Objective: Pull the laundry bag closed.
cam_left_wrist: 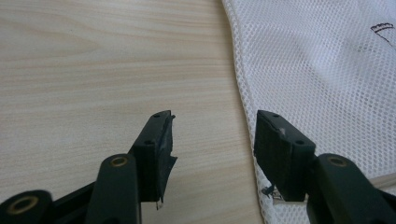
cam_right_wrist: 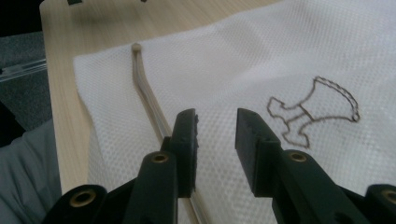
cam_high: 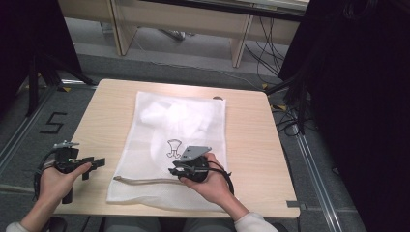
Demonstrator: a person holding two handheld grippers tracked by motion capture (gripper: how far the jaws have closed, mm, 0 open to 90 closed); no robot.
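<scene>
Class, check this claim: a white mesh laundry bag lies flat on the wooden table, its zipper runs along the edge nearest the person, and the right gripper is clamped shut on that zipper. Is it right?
Not quite. The right gripper is open, its jaws standing apart above the white mesh laundry bag beside the zipper, gripping nothing, as the right gripper view shows. The rest holds: the bag lies flat on the wooden table.
</scene>
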